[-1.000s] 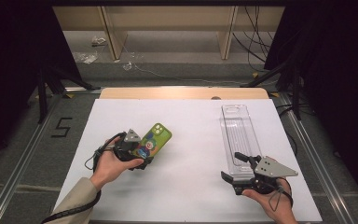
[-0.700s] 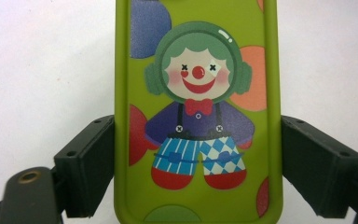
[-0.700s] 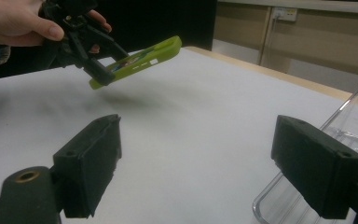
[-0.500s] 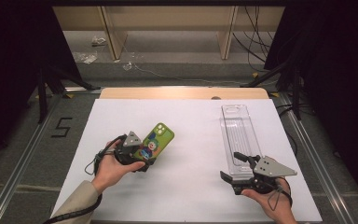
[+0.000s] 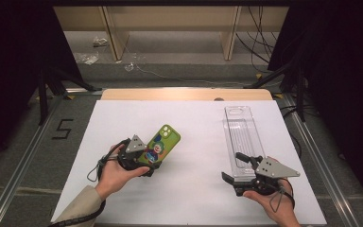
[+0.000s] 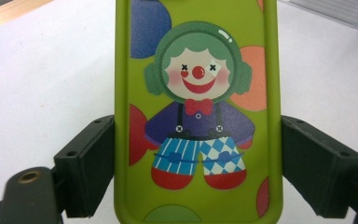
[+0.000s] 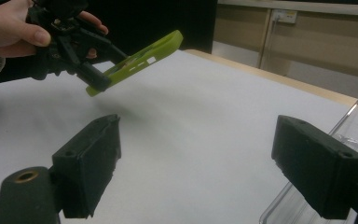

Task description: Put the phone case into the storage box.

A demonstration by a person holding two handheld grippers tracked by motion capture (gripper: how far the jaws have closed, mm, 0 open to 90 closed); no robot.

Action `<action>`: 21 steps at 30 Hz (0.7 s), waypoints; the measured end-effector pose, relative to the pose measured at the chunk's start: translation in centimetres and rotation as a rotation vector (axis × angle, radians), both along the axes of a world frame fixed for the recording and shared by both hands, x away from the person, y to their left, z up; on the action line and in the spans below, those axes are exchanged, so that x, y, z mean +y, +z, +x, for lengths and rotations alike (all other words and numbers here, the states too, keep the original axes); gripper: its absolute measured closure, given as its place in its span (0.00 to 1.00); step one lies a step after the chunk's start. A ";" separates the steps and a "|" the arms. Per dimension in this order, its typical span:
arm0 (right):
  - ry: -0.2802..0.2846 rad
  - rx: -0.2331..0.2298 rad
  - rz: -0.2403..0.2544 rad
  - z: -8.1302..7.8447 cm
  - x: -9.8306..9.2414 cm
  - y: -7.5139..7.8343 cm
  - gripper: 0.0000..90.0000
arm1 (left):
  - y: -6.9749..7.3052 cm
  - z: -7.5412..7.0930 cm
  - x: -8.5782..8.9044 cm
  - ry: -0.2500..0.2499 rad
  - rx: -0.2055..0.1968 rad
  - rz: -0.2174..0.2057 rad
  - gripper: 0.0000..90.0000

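Matt green rubbery phone case (image 6: 198, 112), clear glossy plastic tray (image 5: 240, 137)

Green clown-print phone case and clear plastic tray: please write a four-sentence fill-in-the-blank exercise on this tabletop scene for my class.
1. The green phone case with the clown print is clamped between the fingers of the ____ gripper.
2. Seen from the right gripper view, the case is lifted off the white table sheet, its far end tilted ____.
3. The right gripper holds ____ between its fingers.
4. The clear plastic tray lies nearest the ____ gripper.

Missing words: left; upward; nothing; right
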State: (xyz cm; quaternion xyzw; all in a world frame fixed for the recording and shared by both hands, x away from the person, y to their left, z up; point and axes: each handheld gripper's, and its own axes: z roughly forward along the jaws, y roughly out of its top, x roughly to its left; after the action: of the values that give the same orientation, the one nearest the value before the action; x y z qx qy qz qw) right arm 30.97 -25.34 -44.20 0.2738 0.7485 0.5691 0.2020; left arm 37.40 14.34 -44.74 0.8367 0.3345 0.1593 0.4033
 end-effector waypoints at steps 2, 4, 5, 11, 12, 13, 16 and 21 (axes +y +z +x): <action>-0.001 -0.001 0.001 0.1 0.1 0.1 0.18 | 0.0 -0.1 -0.1 -0.003 -0.007 -0.004 0.18; -0.001 -0.002 0.001 0.1 0.3 0.2 0.18 | 0.1 -0.3 -0.2 -0.005 -0.011 -0.007 0.18; -0.002 -0.003 0.003 0.2 0.4 0.3 0.18 | 0.1 -0.4 -0.3 -0.009 -0.011 -0.006 0.18; -0.015 -0.003 -0.003 0.5 0.9 0.5 0.18 | 0.0 -0.9 -0.8 -0.026 -0.021 -0.009 0.18; -0.015 -0.002 -0.003 0.5 1.0 0.5 0.18 | 0.0 -1.0 -0.9 -0.028 -0.024 -0.010 0.18; -0.017 -0.002 -0.003 0.5 1.1 0.5 0.18 | 0.0 -1.0 -1.0 -0.031 -0.024 -0.008 0.18; -0.021 -0.001 0.000 0.7 1.3 0.7 0.18 | 0.1 -1.2 -1.2 -0.037 -0.027 -0.009 0.18; -0.027 0.004 0.003 0.9 1.9 0.9 0.19 | 0.1 -1.4 -1.6 -0.047 -0.032 -0.011 0.18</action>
State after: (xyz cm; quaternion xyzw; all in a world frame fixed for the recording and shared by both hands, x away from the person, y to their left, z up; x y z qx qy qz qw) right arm 31.83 -23.43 -43.30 0.2854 0.7441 0.5671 0.2078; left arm 35.97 12.73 -44.65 0.8393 0.3094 0.1611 0.4169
